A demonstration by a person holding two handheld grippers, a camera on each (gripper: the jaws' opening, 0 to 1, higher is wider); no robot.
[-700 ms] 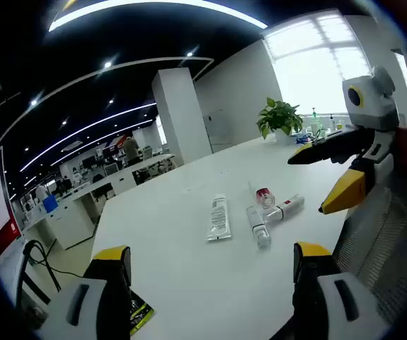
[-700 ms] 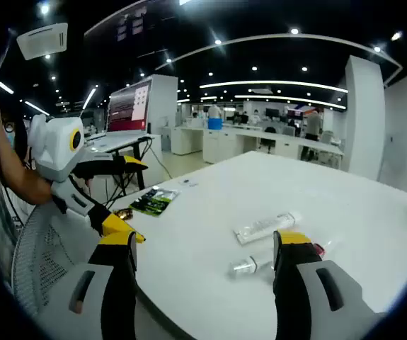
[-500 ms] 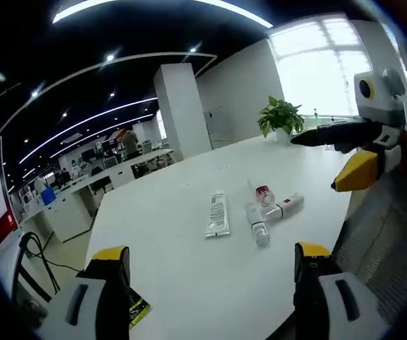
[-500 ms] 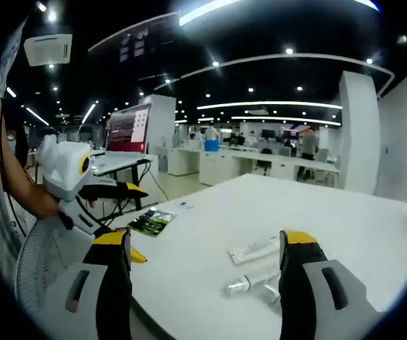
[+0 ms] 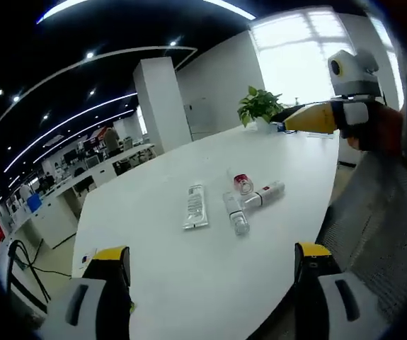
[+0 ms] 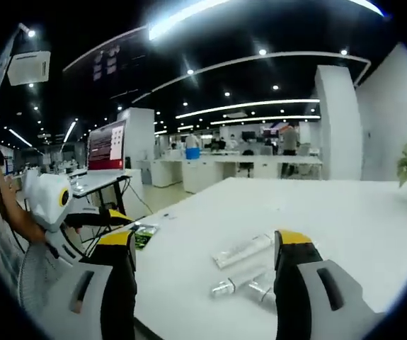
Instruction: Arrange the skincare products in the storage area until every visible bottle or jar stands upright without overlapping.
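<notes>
On the white surface, a flat tube and three small bottles lie toppled. Both tongs hang open, empty. At 1 o'clock, left gripper view adds a potted plant.

Glossy white counter, and on it a flat white tube with grey print, a clear bottle and a red-capped clear jar. Green leafy plant behind; yellow-tipped grey gripper in front.
</notes>
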